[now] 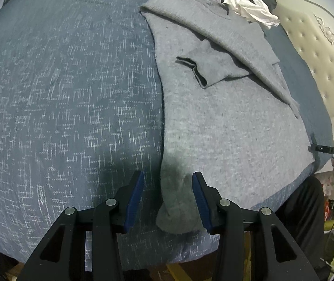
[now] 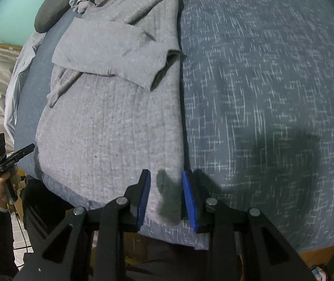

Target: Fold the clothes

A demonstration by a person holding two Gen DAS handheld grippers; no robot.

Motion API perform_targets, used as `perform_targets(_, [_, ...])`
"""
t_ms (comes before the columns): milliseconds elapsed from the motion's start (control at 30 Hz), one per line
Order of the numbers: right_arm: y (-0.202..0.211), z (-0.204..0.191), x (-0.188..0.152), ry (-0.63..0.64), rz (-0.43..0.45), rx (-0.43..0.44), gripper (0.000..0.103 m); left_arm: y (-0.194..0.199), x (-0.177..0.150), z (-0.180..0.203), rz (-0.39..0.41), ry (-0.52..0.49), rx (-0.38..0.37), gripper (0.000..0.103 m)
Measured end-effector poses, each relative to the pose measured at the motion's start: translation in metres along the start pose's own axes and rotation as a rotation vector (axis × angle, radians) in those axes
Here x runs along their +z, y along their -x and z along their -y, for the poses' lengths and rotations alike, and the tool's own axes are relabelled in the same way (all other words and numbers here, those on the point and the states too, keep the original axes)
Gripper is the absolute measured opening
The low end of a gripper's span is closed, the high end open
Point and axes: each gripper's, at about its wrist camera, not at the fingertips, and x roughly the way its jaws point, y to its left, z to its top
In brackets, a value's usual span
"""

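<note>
Both tools, left tool and right tool, stand part open, gripping nothing, over the grey sweater's near hem corners on the bed.

Both wrist views look steeply down from close above the bed's near edge. The left one faces the sweater's left corner, the right one probably its right corner. They share the sweater, and each glimpses the other gripper.
</note>
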Motion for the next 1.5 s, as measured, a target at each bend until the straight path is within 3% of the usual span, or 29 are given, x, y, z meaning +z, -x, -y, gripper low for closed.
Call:
perform_targets(700, [-0.013, -0.002, -0.005, -0.023, -0.034, 0.015, 0.028, -0.014, -0.015, 0.004, -0.046, 0.002, -0.052, 0.045])
perform_targets(1033, [-0.015, -0.004, -0.006, 0.002, -0.032, 0.028, 0.028, -0.020, -0.016, 0.016, -0.059, -0.035, -0.062, 0.016])
perform_targets(1133, [-0.015, -0.006, -0.006, 0.019, -0.025, 0.016, 0.016, -0.016, -0.015, 0.018, -0.048, -0.046, -0.062, 0.011])
perform_targets(1300, [-0.004, -0.010, -0.004, 0.038, 0.005, 0.026, 0.008, -0.005, -0.012, 0.023, -0.028, -0.072, -0.067, 0.007])
perform_targets(1500, [0.023, -0.018, 0.006, 0.058, 0.078, 0.053, 0.005, 0.014, -0.003, 0.030, 0.015, -0.081, -0.096, 0.006])
